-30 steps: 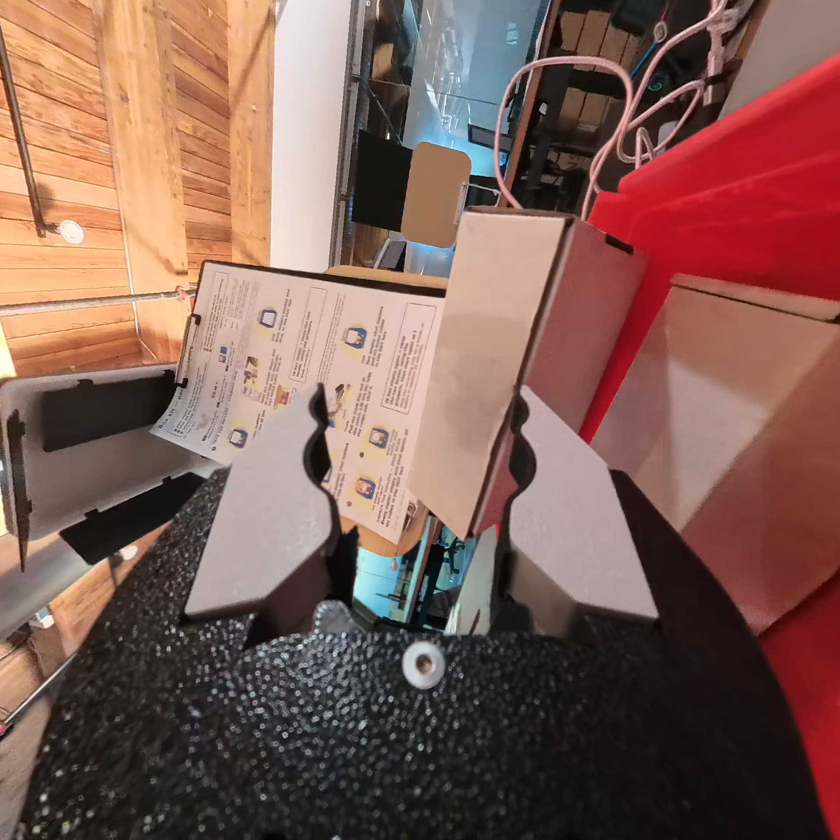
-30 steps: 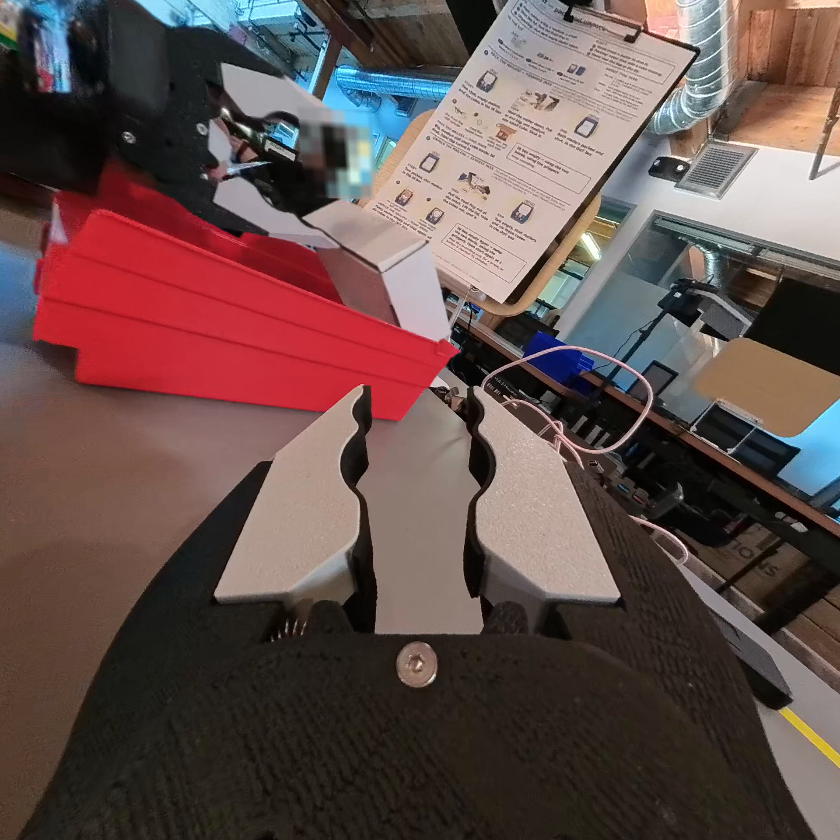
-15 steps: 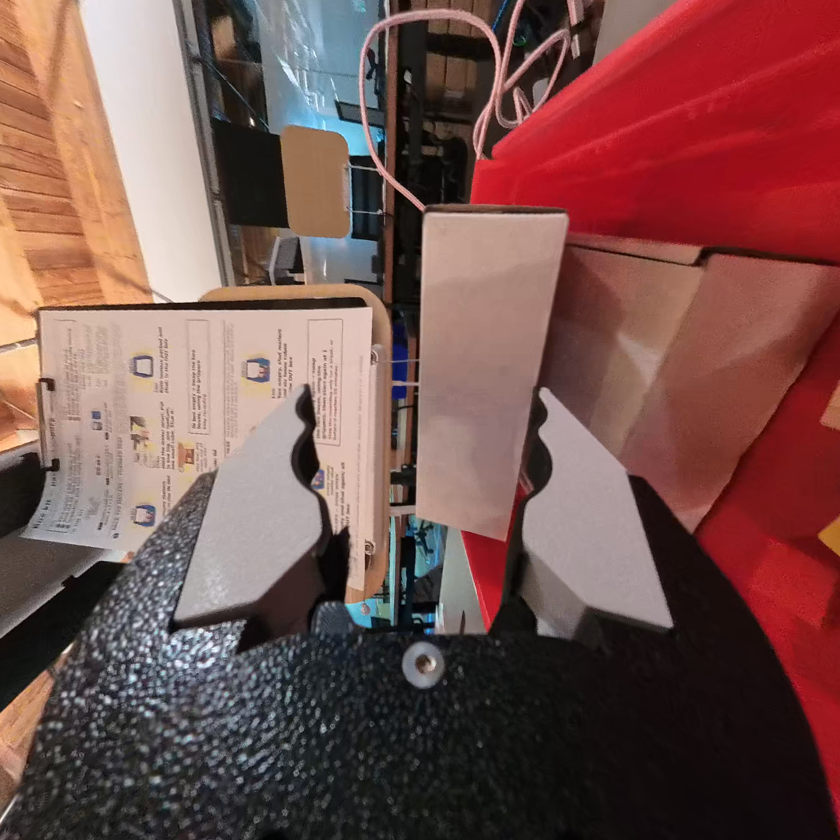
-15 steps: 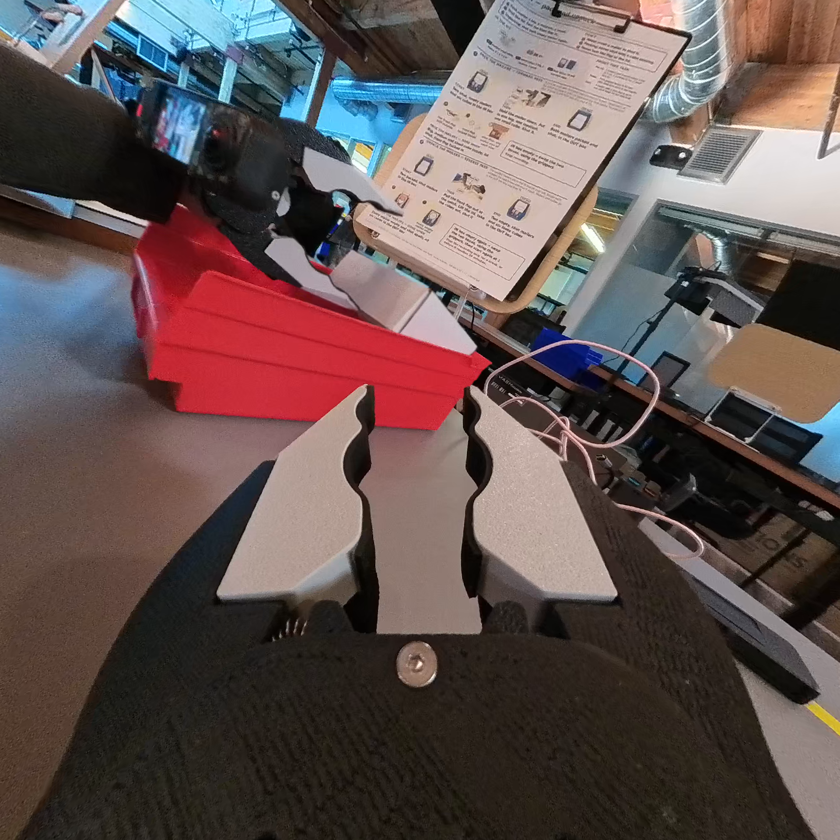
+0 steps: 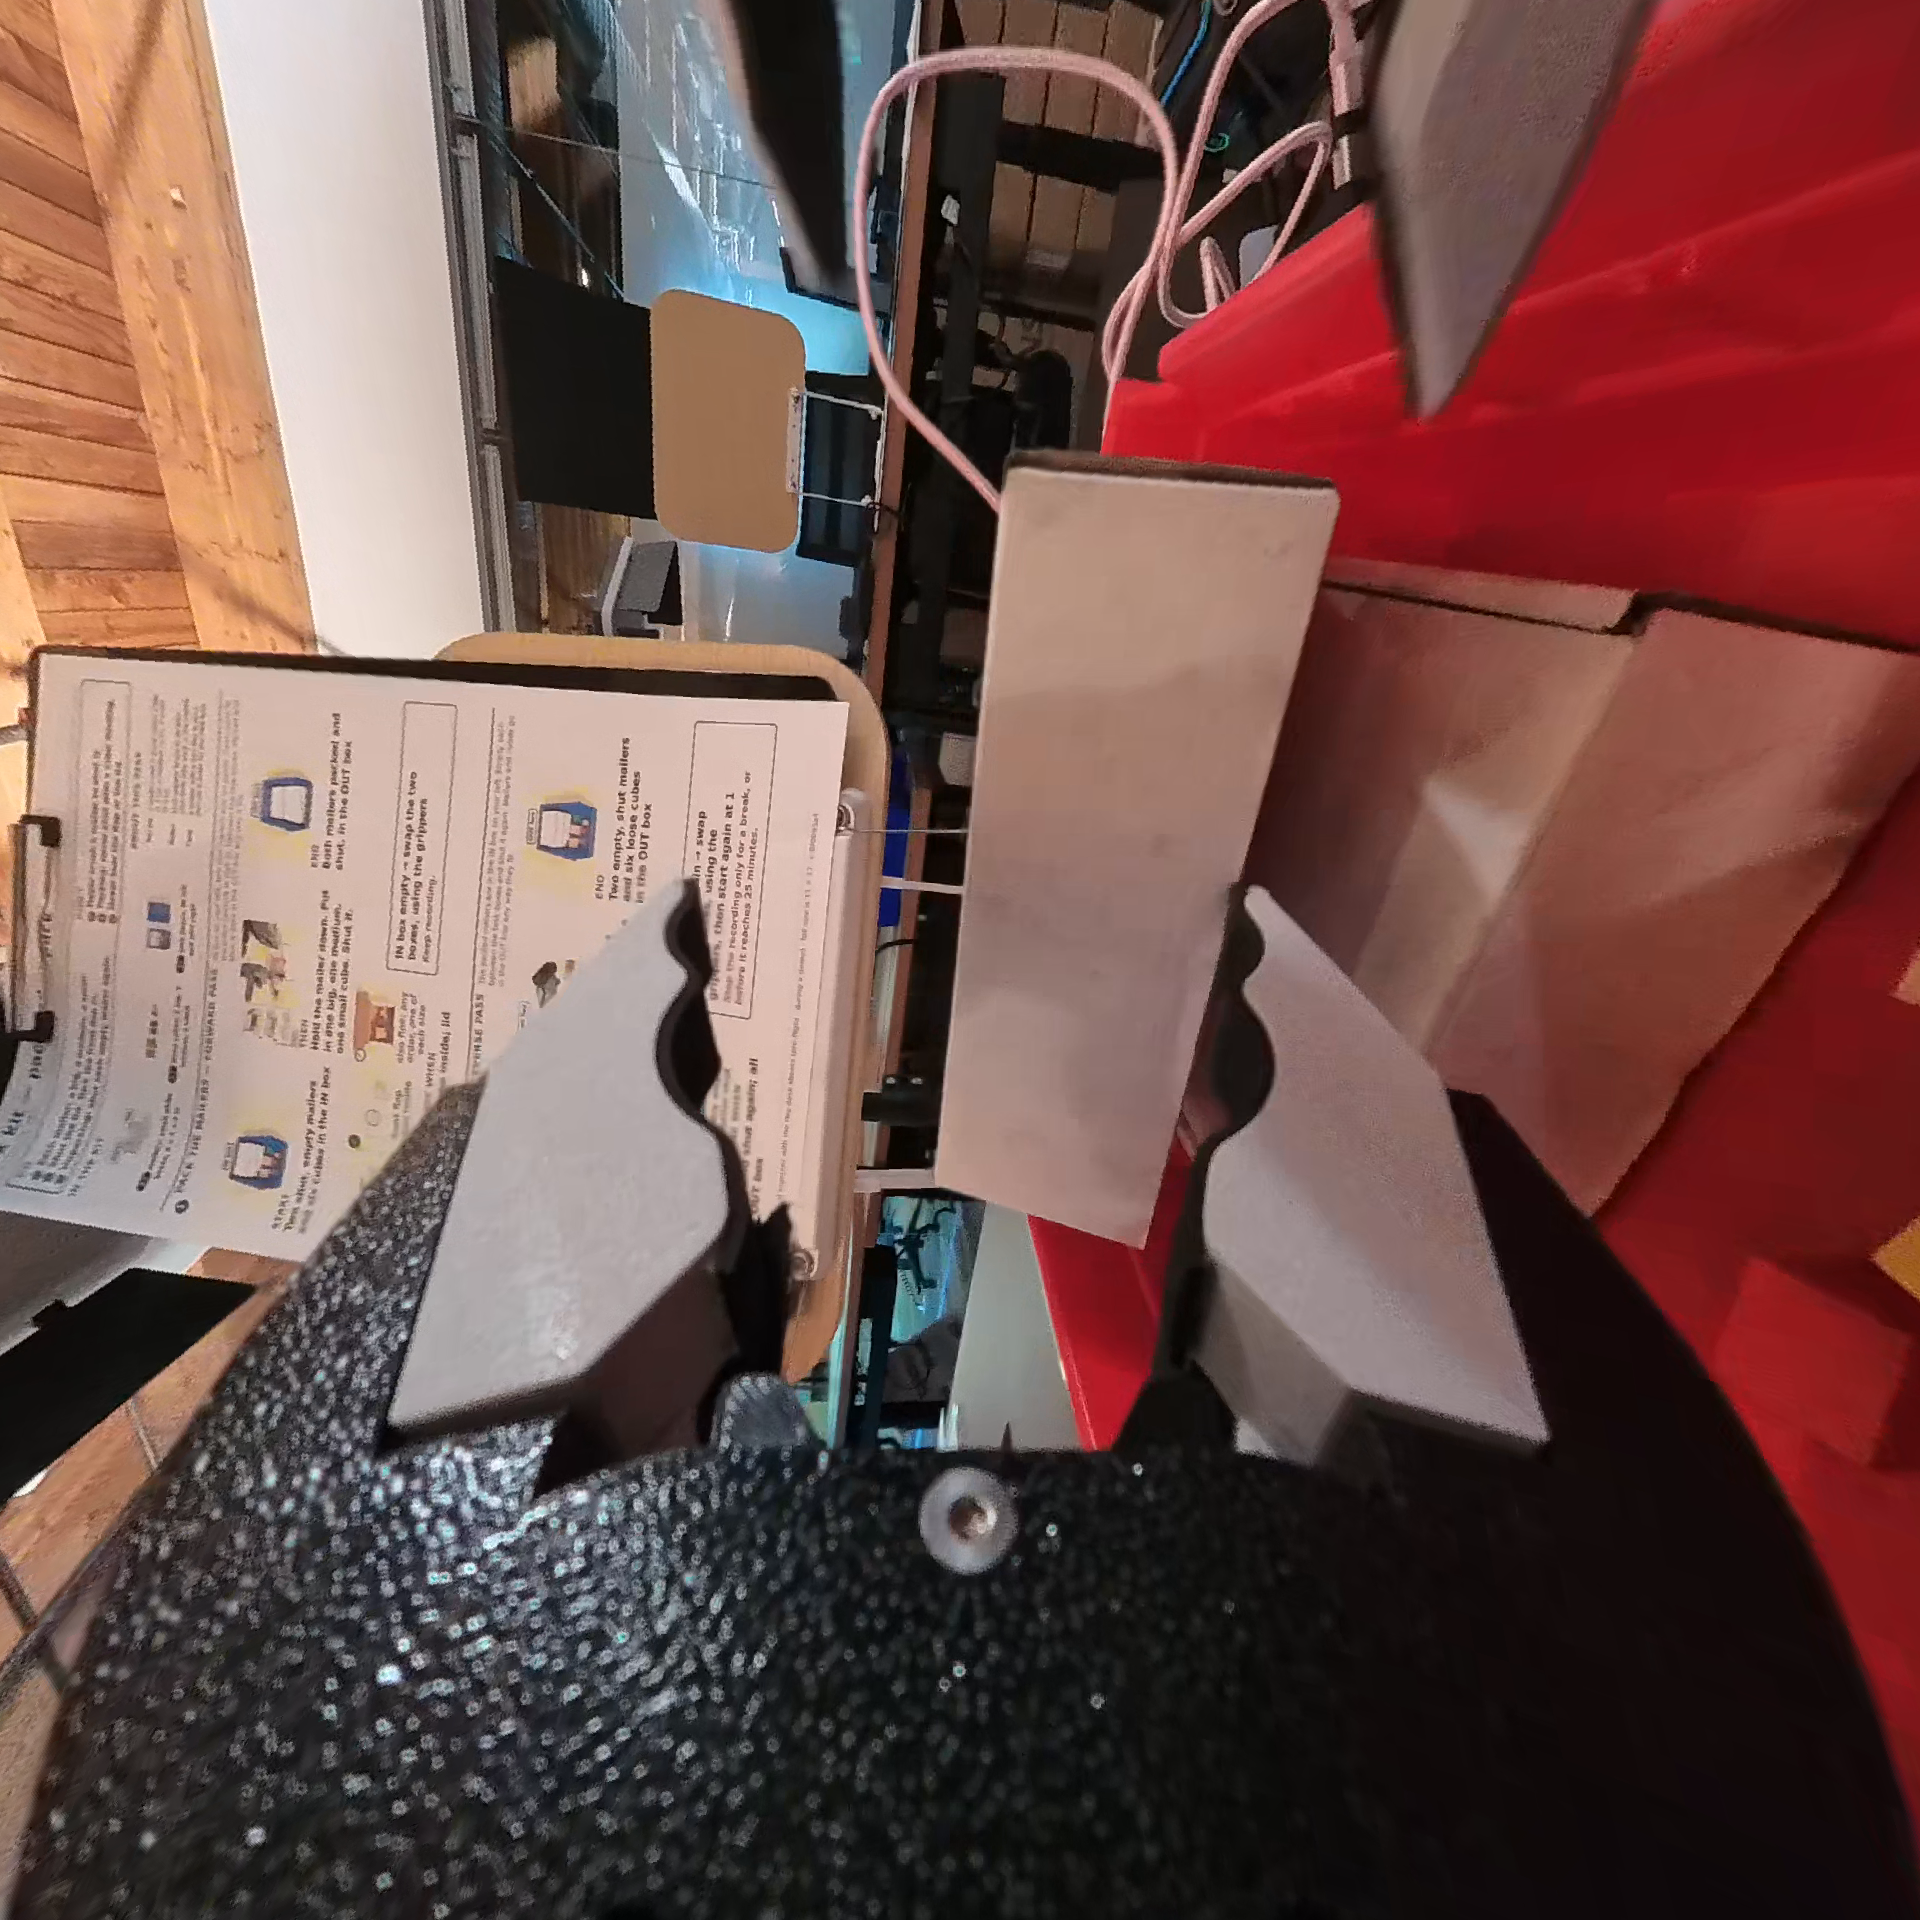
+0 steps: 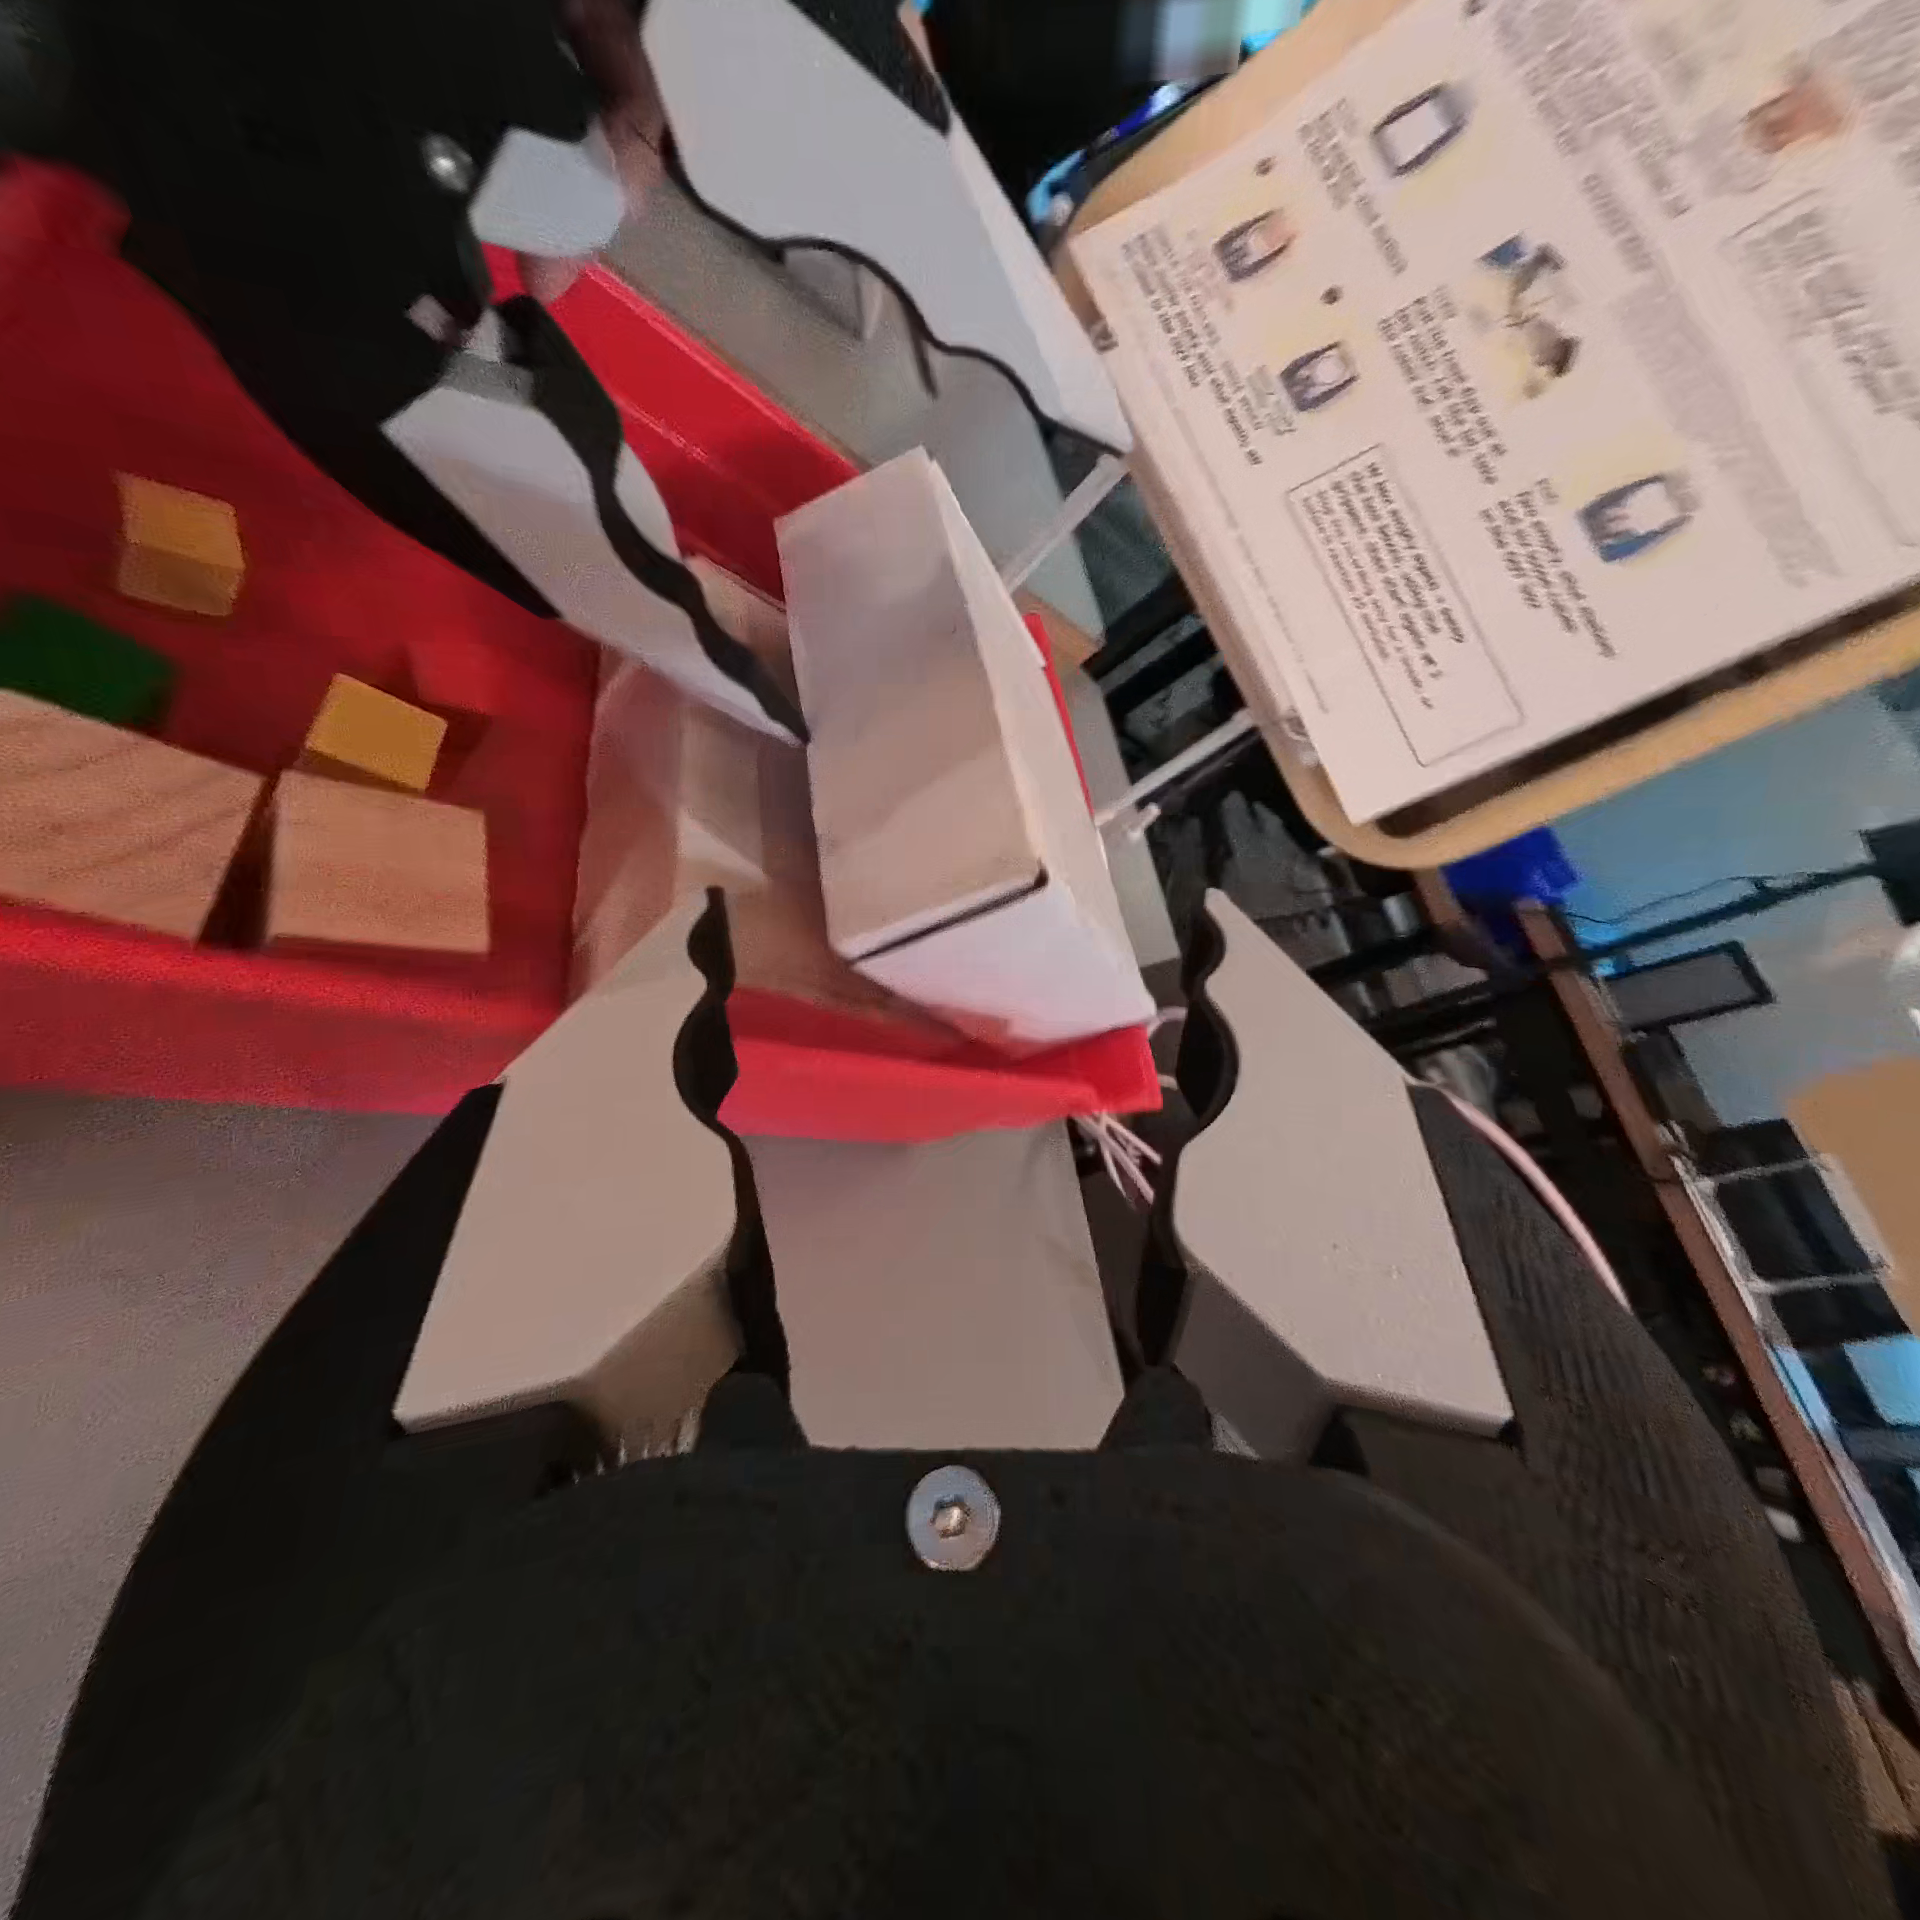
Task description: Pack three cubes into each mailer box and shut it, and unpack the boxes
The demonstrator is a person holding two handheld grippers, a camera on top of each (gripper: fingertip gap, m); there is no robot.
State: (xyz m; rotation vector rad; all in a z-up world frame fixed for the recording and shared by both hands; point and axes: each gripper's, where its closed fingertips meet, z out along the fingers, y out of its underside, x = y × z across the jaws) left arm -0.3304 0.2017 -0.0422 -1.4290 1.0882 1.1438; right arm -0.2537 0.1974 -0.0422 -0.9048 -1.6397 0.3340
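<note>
The white mailer [image 6: 935,748] is sitting tilted on the corner of the red bin [image 6: 312,1018], a second mailer [image 5: 1558,883] beside it. My left gripper [image 5: 966,997] is gaping wider now, one finger [image 5: 1340,1143] alongside the mailer, gripping nothing. My right gripper [image 6: 956,997] is spreading wide too, closing in, so I'm probably taking it out to pack cubes [image 6: 374,862].

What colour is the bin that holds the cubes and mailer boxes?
Red. The bin shows best in the right wrist view.

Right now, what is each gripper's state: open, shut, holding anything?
Left gripper: open, white mailer box between its fingers, not clamped.
Right gripper: open, holding nothing.
</note>
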